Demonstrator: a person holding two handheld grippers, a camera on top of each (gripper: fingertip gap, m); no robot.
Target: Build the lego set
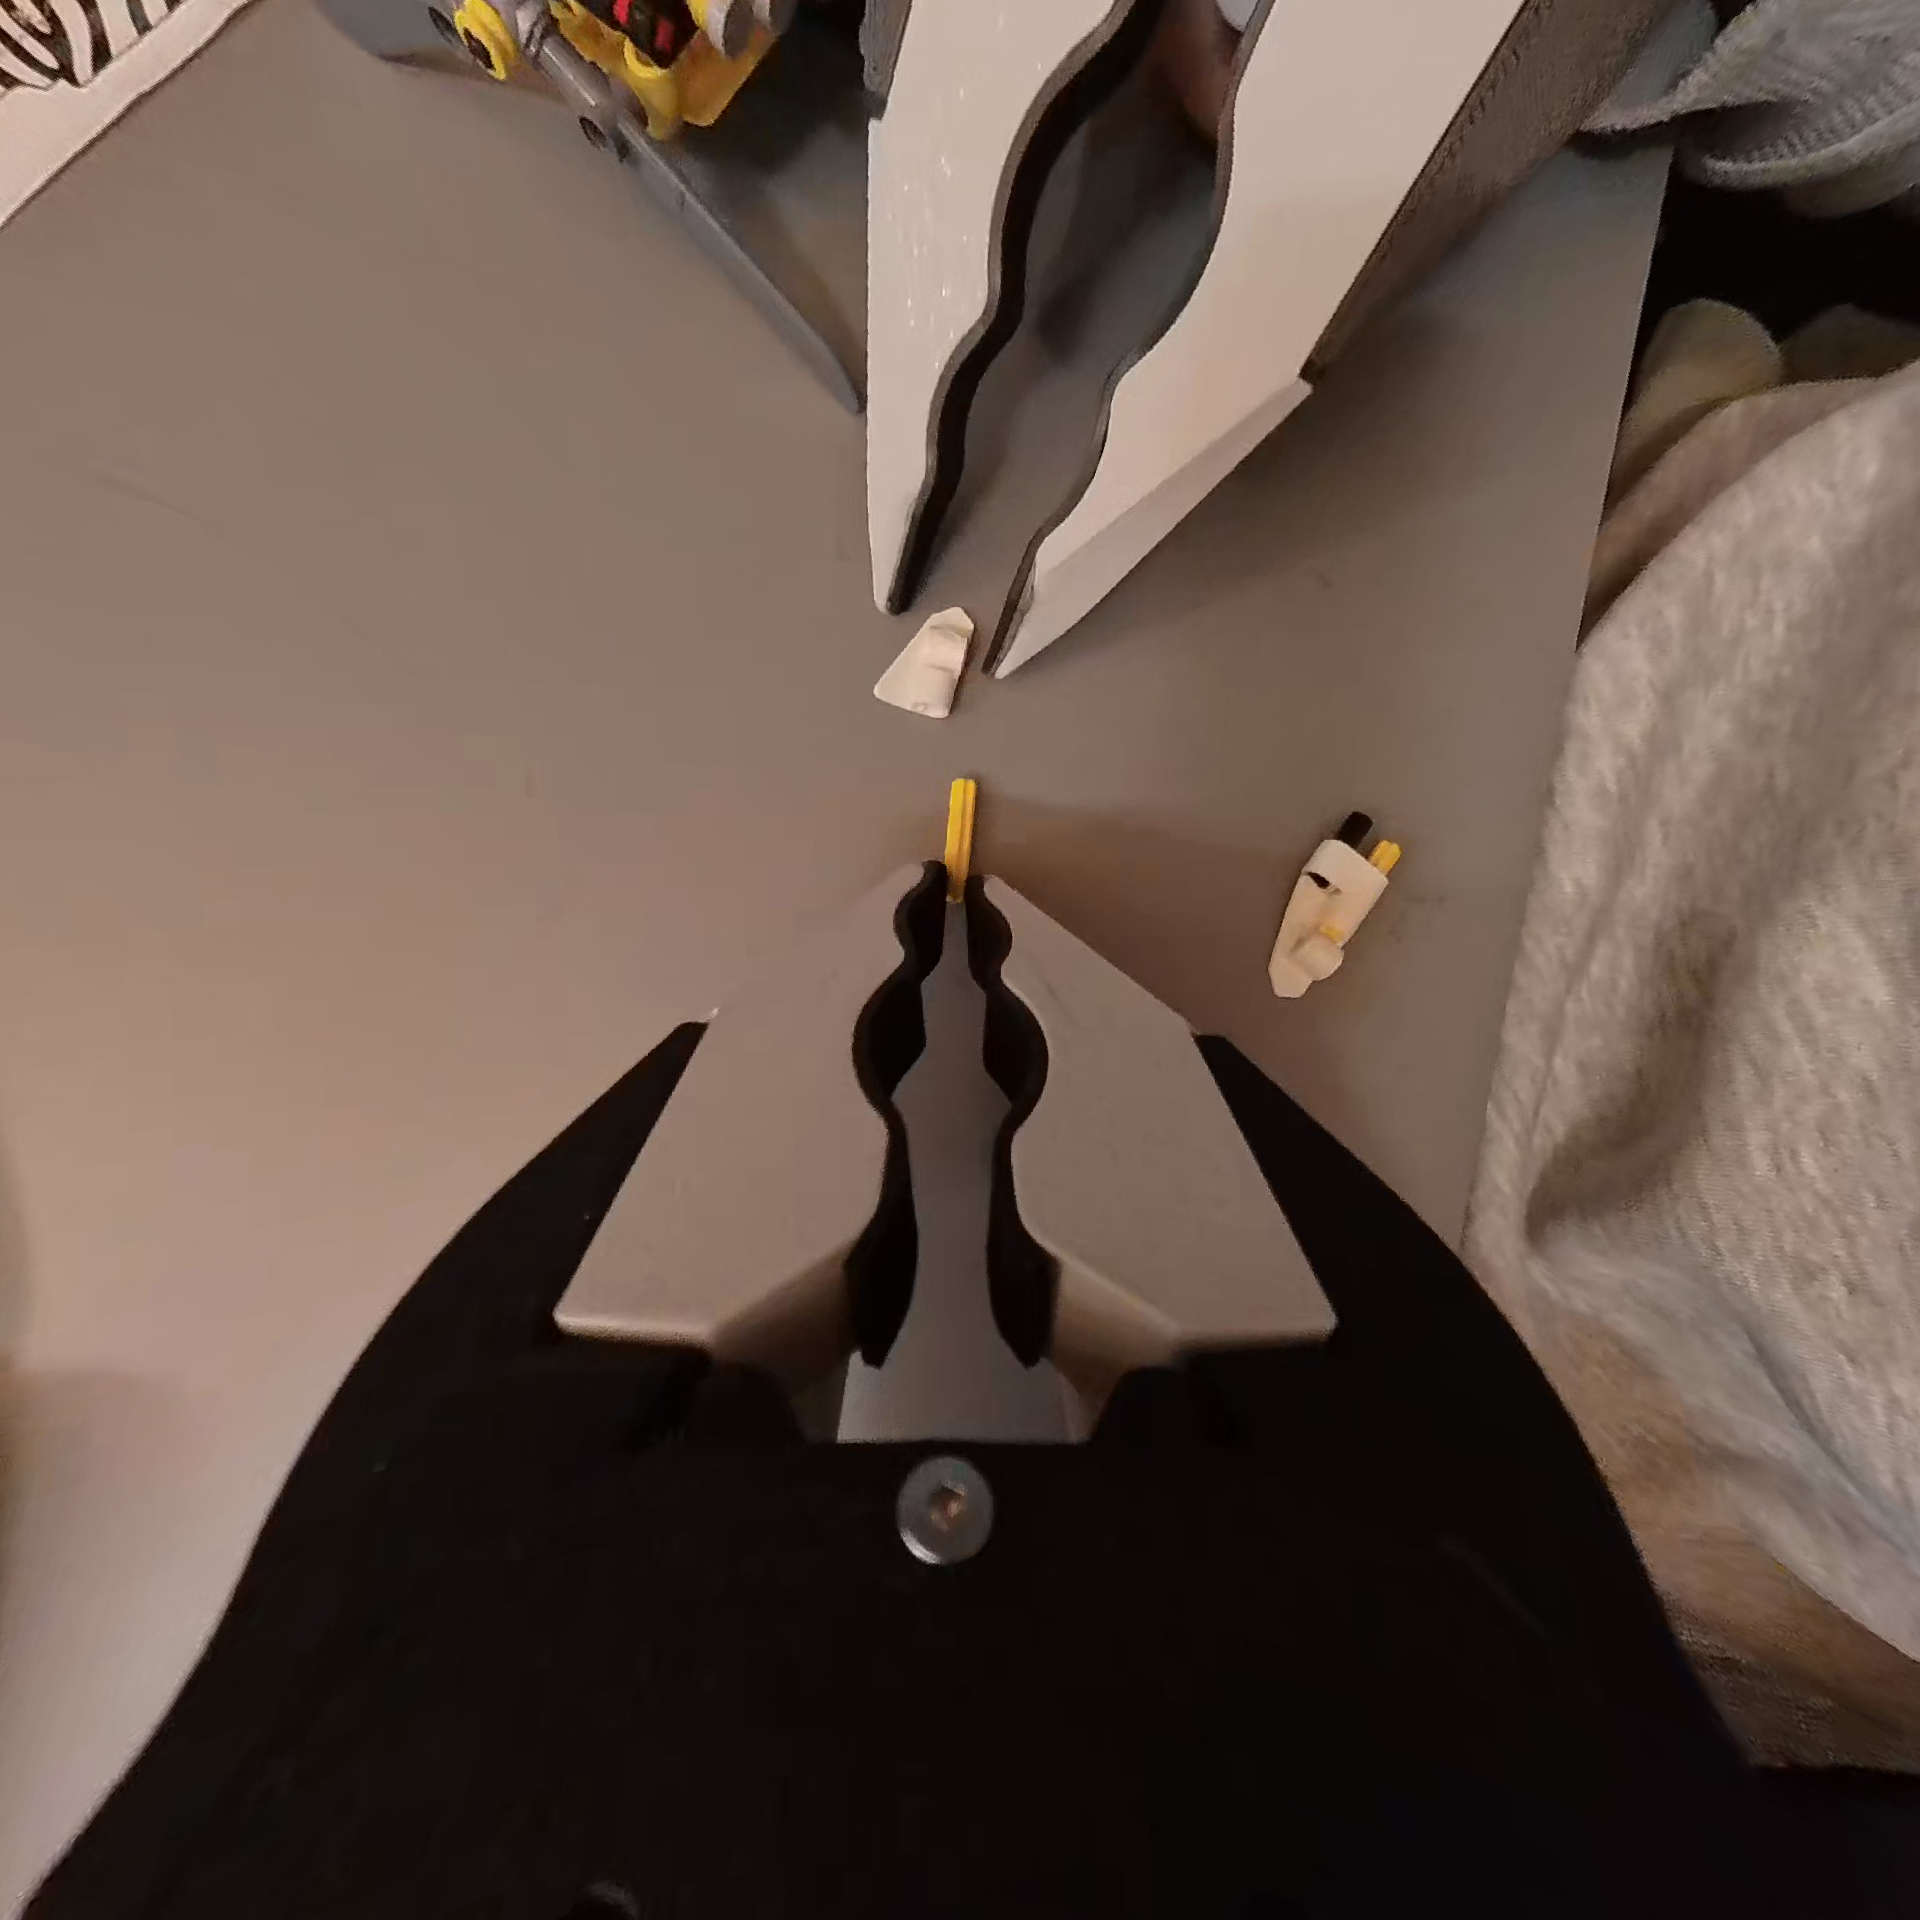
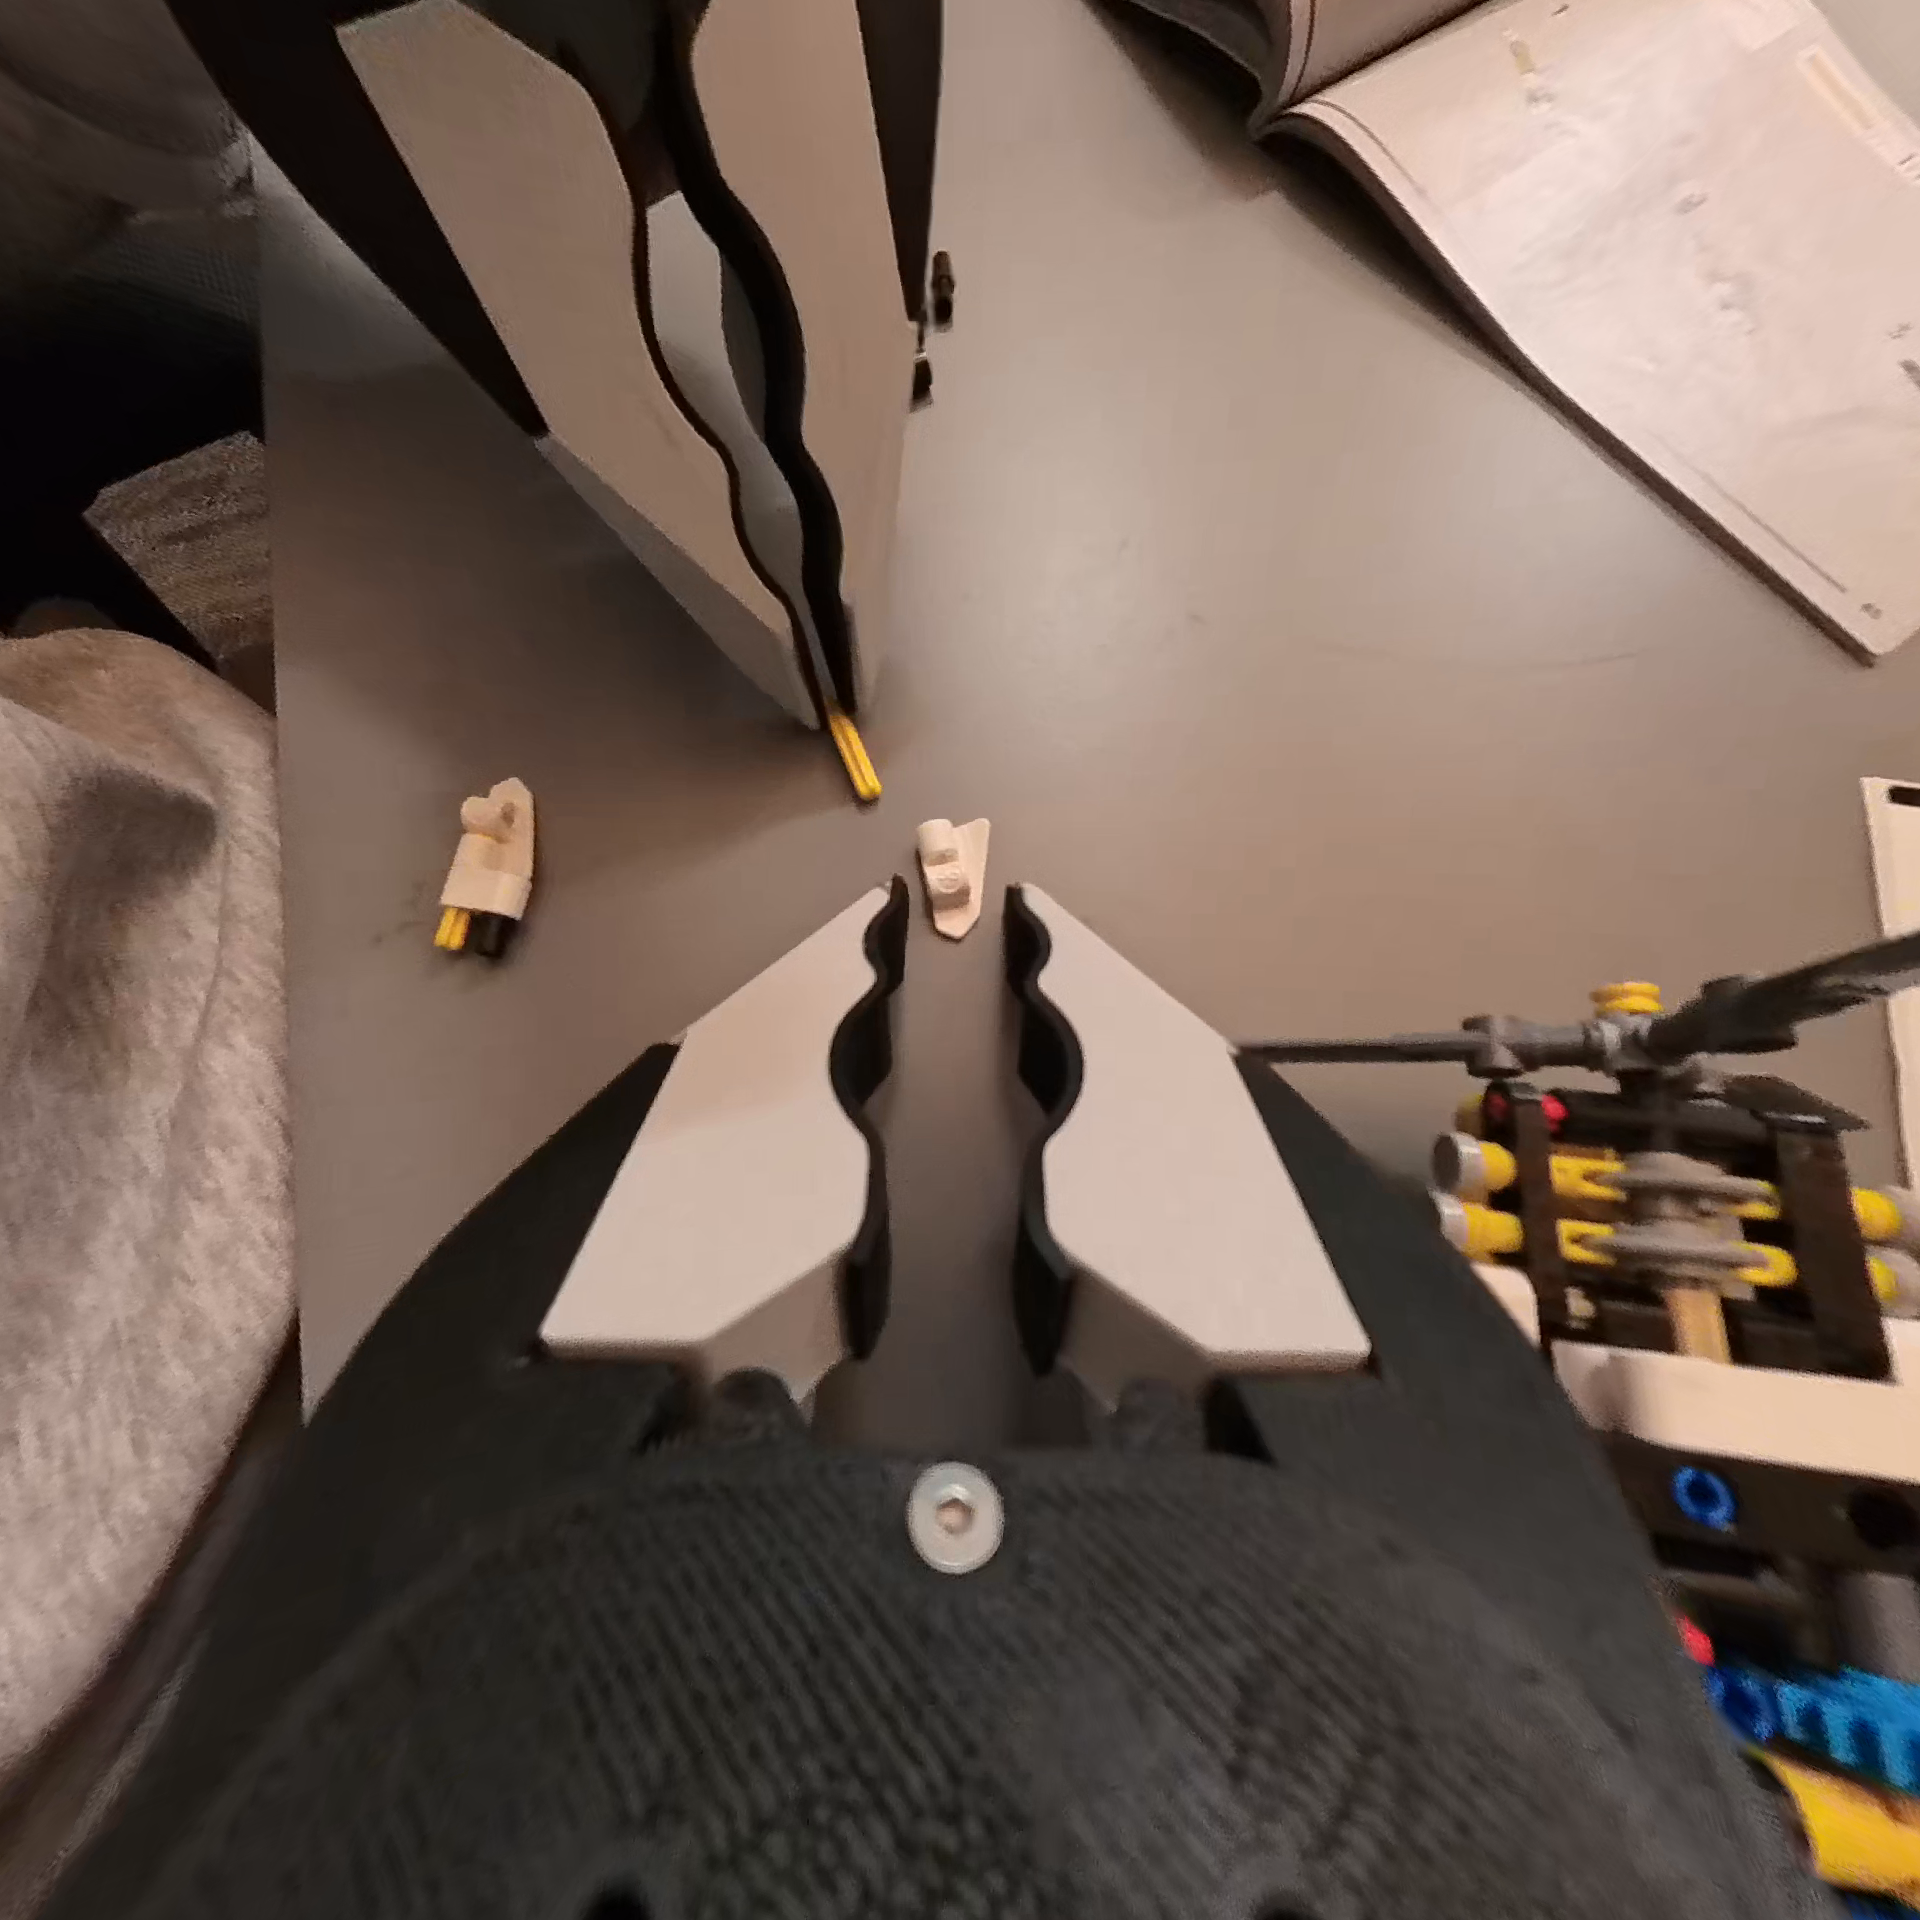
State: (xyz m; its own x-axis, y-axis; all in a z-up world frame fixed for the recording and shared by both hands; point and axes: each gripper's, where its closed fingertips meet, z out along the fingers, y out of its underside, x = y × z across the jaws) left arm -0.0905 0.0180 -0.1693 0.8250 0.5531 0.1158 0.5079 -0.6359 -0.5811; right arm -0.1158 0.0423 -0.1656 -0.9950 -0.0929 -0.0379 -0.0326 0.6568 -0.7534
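Left claw clamped on yellow axle just above grey surface, right claw apart around white wedge piece lying there; only right wrist view showing open booklet and helicopter build's rotor.

Two grippers are showing over the grey worktop: the left gripper, which is pinching one yellow axle, and the right gripper, which is standing with its jaws apart. Lying loose on the worktop are two small white pieces: one bare white wedge piece and one white piece with a yellow pin and a black pin sticking out of it. Also showing are one partly built model with a rotor, one open instruction booklet and one small black pin.
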